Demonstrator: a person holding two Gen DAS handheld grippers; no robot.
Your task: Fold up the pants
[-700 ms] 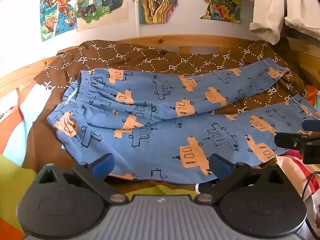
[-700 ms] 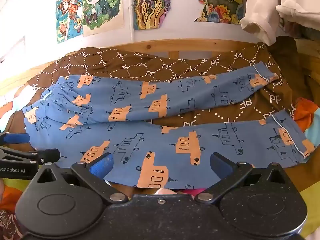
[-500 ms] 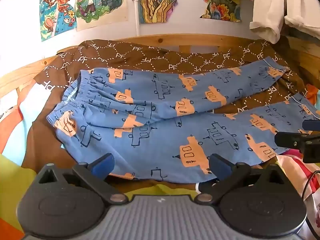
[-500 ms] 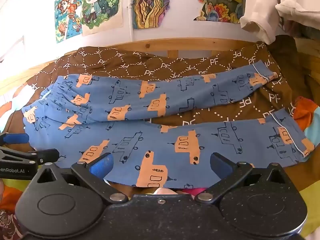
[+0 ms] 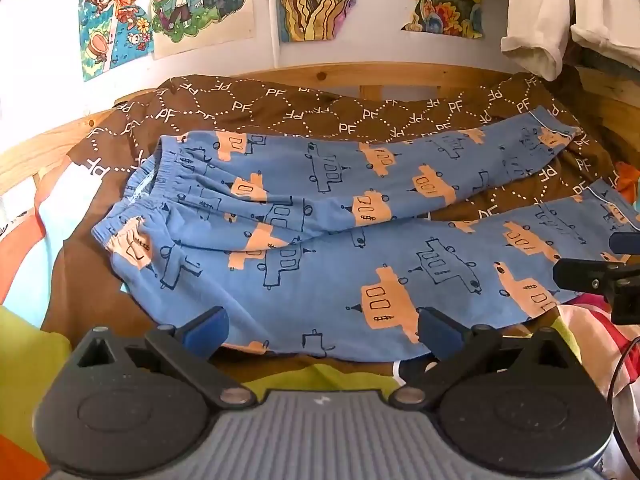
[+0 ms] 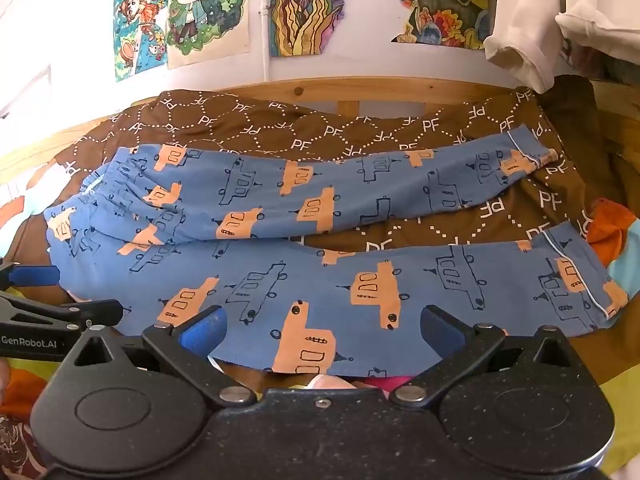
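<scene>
Bedroom scene, wooden bed frame under wall posters. Left gripper fingers spread wide, holding nothing, at near hem of pants. Right gripper also spread, empty, over near leg; its tip shows at right. Pants lie flat on brown blanket, waistband left, legs splayed right, far leg apart from near one.
</scene>
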